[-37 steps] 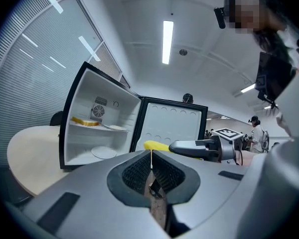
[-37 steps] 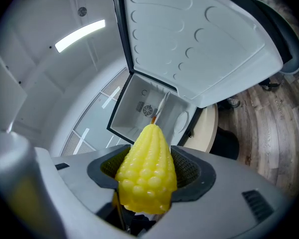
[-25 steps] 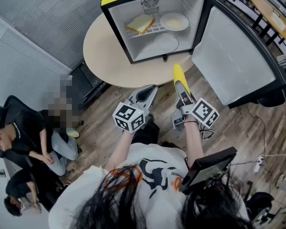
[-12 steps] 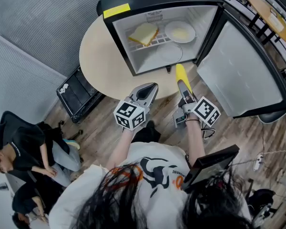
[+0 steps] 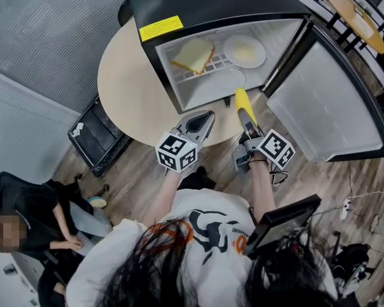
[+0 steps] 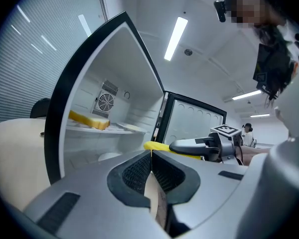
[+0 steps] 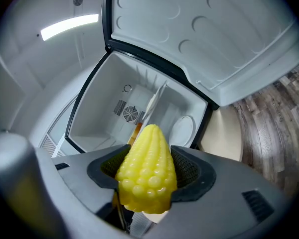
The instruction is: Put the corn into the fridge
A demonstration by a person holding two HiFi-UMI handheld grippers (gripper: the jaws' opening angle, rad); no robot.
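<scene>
Both grippers have closed in on the fridge over the last second, and the corn's tip now reaches the lower front edge of its opening.

From the head view, I see my right gripper [image 5: 246,118] clamped on the corn [image 5: 241,100], which points at the open fridge [image 5: 208,5] standing on the round table [image 5: 125,85]. My left gripper [image 5: 202,121] hangs over the table's near edge, just beside the right one, with its jaws pressed together on nothing. A bread slice [image 5: 192,55] and a plate [image 5: 244,50] lie on the fridge's upper shelf, and a second plate [image 5: 229,78] lies on its floor. The fridge door [image 5: 326,101] stands swung wide to the right.

Through the left gripper view, the left gripper's [image 6: 150,156] pads meet with no gap. Past them I see the yellow corn [image 6: 156,146] poking out of the right gripper [image 6: 199,145], and the bread slice [image 6: 89,120] on the shelf.

Through the right gripper view, the corn [image 7: 146,176] fills the space between the right gripper's [image 7: 147,169] jaws, held at both sides, tip toward the fridge's [image 7: 102,118] white interior, with the door [image 7: 199,34] above.
</scene>
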